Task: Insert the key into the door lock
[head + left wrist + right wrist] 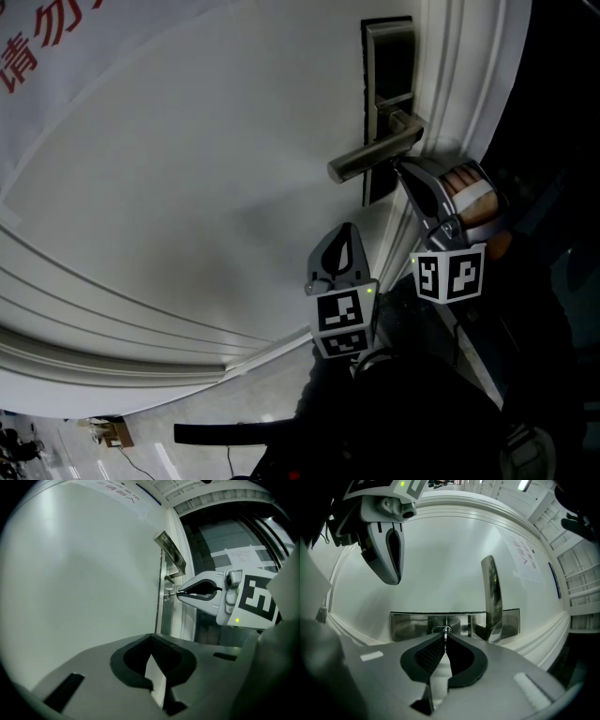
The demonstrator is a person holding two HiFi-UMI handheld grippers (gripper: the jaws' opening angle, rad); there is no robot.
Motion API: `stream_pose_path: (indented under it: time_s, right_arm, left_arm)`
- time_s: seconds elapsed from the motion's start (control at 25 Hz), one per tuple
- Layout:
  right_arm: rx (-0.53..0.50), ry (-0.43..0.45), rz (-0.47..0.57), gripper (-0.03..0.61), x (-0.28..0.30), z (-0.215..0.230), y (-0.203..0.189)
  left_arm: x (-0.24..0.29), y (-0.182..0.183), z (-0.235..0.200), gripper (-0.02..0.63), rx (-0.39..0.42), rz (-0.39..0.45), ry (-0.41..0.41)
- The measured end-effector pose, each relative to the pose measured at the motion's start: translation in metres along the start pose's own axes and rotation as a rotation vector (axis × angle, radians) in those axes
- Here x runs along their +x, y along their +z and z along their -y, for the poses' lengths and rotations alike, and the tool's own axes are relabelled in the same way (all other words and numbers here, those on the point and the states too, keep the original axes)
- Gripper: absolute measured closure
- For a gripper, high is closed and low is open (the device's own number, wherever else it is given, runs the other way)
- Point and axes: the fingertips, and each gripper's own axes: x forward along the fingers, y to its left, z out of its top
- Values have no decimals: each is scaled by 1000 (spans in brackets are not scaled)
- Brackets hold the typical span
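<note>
The steel lock plate [387,94] with its lever handle [375,155] sits on the white door [187,187]. My right gripper [445,637] is shut on the thin metal key [446,633]. The key's tip is at the round keyhole [442,630] in the plate [408,625], left of the handle [492,597]. In the left gripper view the right gripper [177,594] touches the lock [168,596] with the key end-on. My left gripper [151,637] is shut on nothing and hangs beside the door [348,227], below the handle and apart from it.
The door frame mouldings [459,84] run right of the lock. A dark opening and glass panes [234,541] lie beyond the door edge. A paper notice with red print [37,37] is on the door at the upper left. Grey floor [141,441] shows below.
</note>
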Motion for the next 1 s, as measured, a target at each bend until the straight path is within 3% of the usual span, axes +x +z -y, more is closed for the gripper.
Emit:
stream_pose_path:
  time_s: [1.0]
  right_arm:
    - [-11, 9, -3, 566, 1, 1, 0]
  left_arm:
    - [0, 8, 2, 612, 4, 12, -16]
